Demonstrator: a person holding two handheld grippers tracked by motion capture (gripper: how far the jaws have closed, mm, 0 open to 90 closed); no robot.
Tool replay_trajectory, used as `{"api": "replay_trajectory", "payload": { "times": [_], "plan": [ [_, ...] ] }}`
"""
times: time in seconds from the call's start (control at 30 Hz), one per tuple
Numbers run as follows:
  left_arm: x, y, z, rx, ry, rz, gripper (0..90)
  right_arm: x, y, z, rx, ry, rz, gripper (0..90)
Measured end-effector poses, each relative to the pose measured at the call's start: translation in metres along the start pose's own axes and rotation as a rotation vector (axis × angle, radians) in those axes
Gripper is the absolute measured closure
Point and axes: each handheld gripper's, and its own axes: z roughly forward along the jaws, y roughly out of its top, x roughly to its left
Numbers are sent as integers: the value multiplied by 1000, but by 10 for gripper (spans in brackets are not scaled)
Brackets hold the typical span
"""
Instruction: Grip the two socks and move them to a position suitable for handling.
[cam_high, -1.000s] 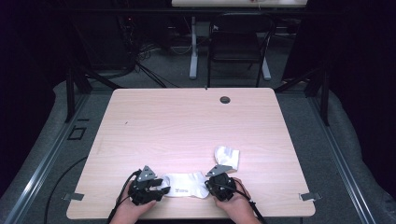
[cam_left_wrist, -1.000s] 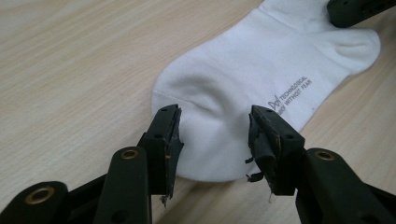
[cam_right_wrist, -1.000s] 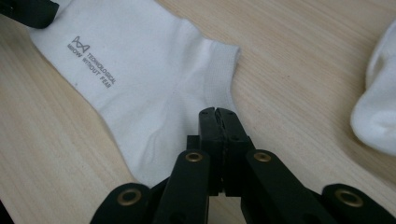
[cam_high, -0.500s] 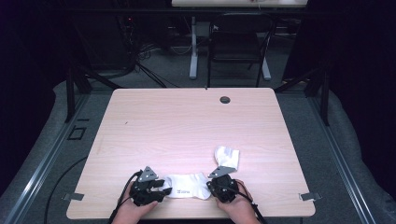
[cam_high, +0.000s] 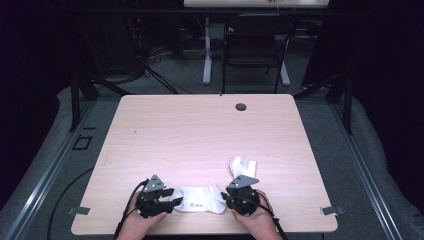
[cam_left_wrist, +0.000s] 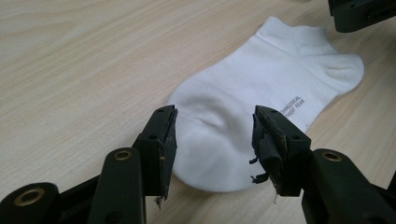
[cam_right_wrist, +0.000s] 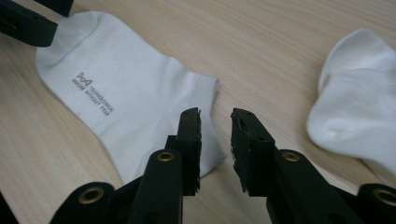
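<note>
A white ankle sock (cam_high: 200, 199) lies flat near the table's front edge, grey print on its sole (cam_left_wrist: 293, 105). My left gripper (cam_high: 174, 201) is at its toe end. Its jaws have just been opening further and stand open astride the toe (cam_left_wrist: 215, 116), pads clear of the cloth. My right gripper (cam_high: 226, 198) is at the cuff end. Its jaws have just been opening and stand a little apart (cam_right_wrist: 215, 116), the sock's edge (cam_right_wrist: 140, 107) beside and under the left jaw, nothing pinched. A second white sock (cam_high: 242, 165) lies crumpled behind the right gripper (cam_right_wrist: 359, 102).
The wooden table (cam_high: 200, 135) has a round cable hole (cam_high: 241, 106) near its far edge. Both hands rest right at the front edge. A dark chair (cam_high: 252, 50) and a desk leg stand on the floor beyond the table.
Both hands have kept their places and the flat sock lies where it lay. Jaw motion is too small to make out in the high view.
</note>
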Motion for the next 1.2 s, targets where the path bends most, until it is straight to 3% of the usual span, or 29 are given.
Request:
{"api": "replay_trajectory", "payload": {
  "times": [0.17,0.2,0.37,0.57,0.77,0.97,1.2],
  "plan": [
    [4,1,-2,-19,12,4,497,-7,-1,-2,-37,-37,15,659],
    [7,2,-3,-26,17,10,497,-11,-2,-3,-45,-62,23,644],
    [12,2,-4,-34,27,5,493,-21,-3,-5,-56,-71,55,648],
    [16,3,-5,-48,44,-4,478,-39,1,-13,-70,-101,106,677],
    [23,3,-8,-68,59,-26,456,-61,12,-18,-54,-128,149,785],
    [28,3,-9,-73,69,-36,431,-79,18,-4,-17,-176,187,839],
    [27,3,-6,-62,73,-24,426,-84,20,17,17,-199,205,840]
  ]
}}
